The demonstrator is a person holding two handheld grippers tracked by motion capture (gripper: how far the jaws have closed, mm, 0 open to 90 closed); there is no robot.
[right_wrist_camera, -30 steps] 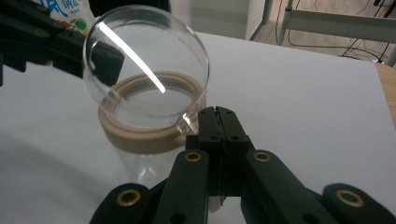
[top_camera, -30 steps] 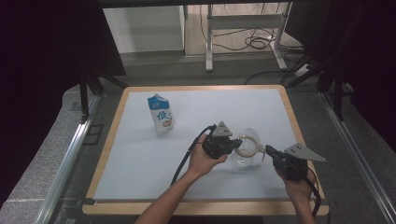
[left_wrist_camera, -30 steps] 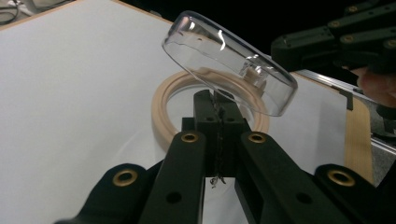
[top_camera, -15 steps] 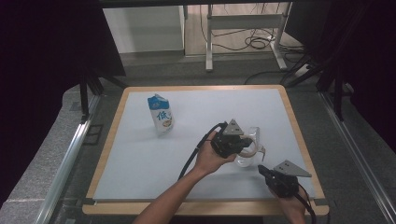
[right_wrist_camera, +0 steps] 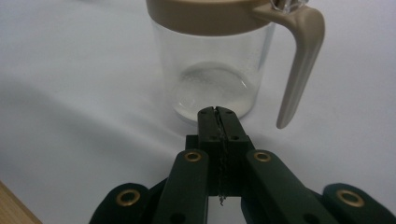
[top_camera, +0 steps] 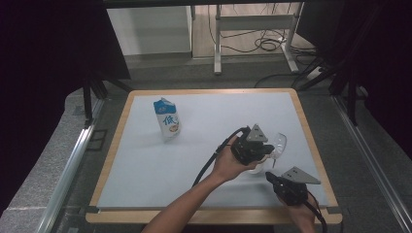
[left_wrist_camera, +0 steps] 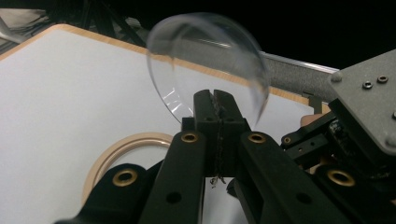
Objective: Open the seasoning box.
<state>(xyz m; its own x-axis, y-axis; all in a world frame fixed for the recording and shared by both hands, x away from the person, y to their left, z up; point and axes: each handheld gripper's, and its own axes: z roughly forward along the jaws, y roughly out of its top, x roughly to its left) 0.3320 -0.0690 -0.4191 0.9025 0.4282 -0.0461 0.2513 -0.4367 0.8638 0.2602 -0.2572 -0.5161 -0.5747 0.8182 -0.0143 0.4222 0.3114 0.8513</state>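
In the high view, the left gripper (top_camera: 268, 151) is just above the glass jar (top_camera: 256, 168), and the clear lid (top_camera: 280, 144) now stands tilted up at the far right side of the jar. A second ago this lid lay lower on the jar, so the left hand has raised it. The right gripper (top_camera: 268, 176) has come down and now sits low, just on the near side of the jar. The milk carton (top_camera: 166, 119) stands well apart from the jar, to its far left, on the white board (top_camera: 209, 91).

In the left gripper view, the two jaws are pressed fully together, and they seem to pinch the lower edge of the clear lid (left_wrist_camera: 210, 60). The beige ring (left_wrist_camera: 135, 140) of the jar mouth is open below.

In the right gripper view, the jaws of the right gripper (right_wrist_camera: 217, 112) are also fully together and hold nothing. The tip is just before the foot of the glass jar (right_wrist_camera: 215, 60); whether it touches I cannot tell. The beige handle (right_wrist_camera: 303, 56) hangs at the jar's right.

I judge that the jar is now open, ready for pouring.
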